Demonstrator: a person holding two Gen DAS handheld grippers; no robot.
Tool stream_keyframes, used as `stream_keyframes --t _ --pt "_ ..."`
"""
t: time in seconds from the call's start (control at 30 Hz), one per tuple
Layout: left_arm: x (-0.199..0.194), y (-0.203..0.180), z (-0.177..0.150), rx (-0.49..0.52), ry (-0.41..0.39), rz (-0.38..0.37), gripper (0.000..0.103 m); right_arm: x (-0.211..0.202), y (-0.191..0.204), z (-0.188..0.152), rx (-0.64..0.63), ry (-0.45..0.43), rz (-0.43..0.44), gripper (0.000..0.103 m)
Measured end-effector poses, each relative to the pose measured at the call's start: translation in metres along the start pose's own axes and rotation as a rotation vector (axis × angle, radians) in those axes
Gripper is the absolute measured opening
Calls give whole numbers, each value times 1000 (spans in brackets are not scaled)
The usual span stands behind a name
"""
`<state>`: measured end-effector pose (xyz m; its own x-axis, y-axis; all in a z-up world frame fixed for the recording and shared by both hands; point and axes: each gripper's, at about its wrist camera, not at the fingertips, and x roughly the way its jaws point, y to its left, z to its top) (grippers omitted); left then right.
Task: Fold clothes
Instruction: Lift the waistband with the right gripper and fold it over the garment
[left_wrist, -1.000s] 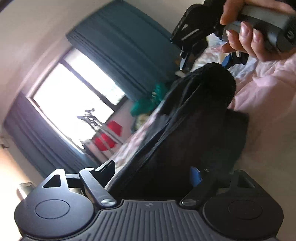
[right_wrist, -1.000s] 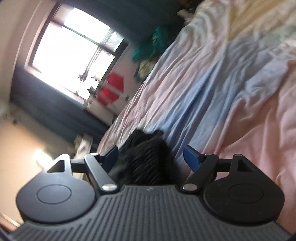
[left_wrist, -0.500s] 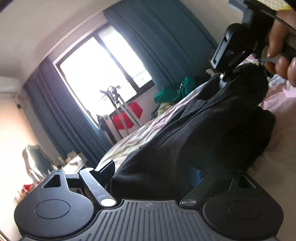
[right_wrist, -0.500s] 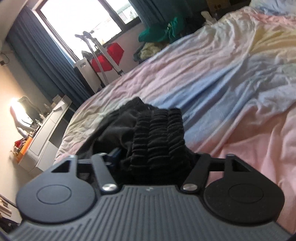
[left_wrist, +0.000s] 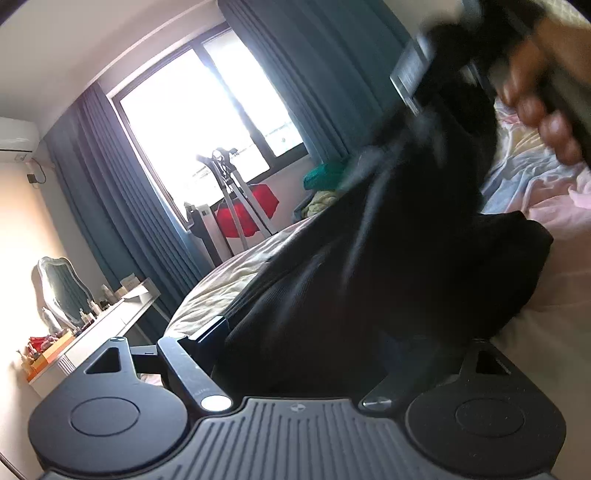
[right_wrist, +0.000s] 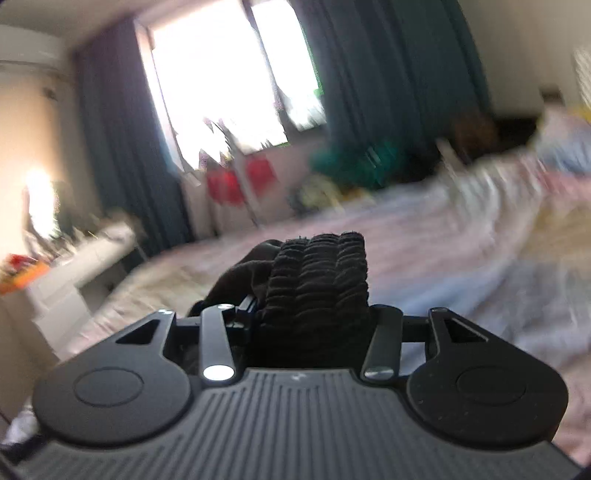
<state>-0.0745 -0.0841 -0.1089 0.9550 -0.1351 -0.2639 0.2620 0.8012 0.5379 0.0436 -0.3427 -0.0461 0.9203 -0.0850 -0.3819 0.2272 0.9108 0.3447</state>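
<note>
A black garment (left_wrist: 388, 266) hangs stretched between my two grippers above the bed. My left gripper (left_wrist: 314, 343) has its jaws on either side of one end of the cloth, and the cloth hides the fingertips. In the right wrist view my right gripper (right_wrist: 314, 317) is shut on the garment's ribbed black waistband (right_wrist: 321, 273), which bunches up between the fingers. The right gripper (left_wrist: 454, 74) and the hand holding it show blurred at the top right of the left wrist view.
The bed (right_wrist: 461, 266) with its pink, blue and yellow sheet lies below. A window with dark teal curtains (left_wrist: 325, 74), a red item on a stand (left_wrist: 247, 218), green clothes (left_wrist: 325, 173) and a white dresser with a mirror (left_wrist: 59, 288) are at the far side.
Both grippers have risen and levelled out, lifting the black garment off the bed. The right gripper closed on the ribbed waistband, which it only straddled a second ago.
</note>
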Motion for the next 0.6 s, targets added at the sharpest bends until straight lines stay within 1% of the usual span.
stream_keyframes --t 0.07,0.17,0.27,0.3,0.4,0.47,0.53,0.6 --pt "2 2 0 -5 -2 11 84 25 -18 -9 65 109 -54 51" --pt "1 8 0 -23 -13 17 84 34 -35 -17 156 141 -52 52" --pt "1 15 -1 -21 -11 4 85 29 -28 -16 112 120 -58 54" --pt "1 17 -2 -14 -3 2 86 28 -24 -16 97 114 -64 56" --pt "4 24 -2 -44 11 7 87 21 -21 -20 92 110 -77 63" --pt "7 30 -2 -71 26 10 88 16 -23 -20 136 102 -71 65" --pt "12 36 -1 -106 48 11 88 9 -26 -20 191 99 -41 66" --pt "18 45 -1 -162 94 7 88 4 -32 -22 252 102 -9 67"
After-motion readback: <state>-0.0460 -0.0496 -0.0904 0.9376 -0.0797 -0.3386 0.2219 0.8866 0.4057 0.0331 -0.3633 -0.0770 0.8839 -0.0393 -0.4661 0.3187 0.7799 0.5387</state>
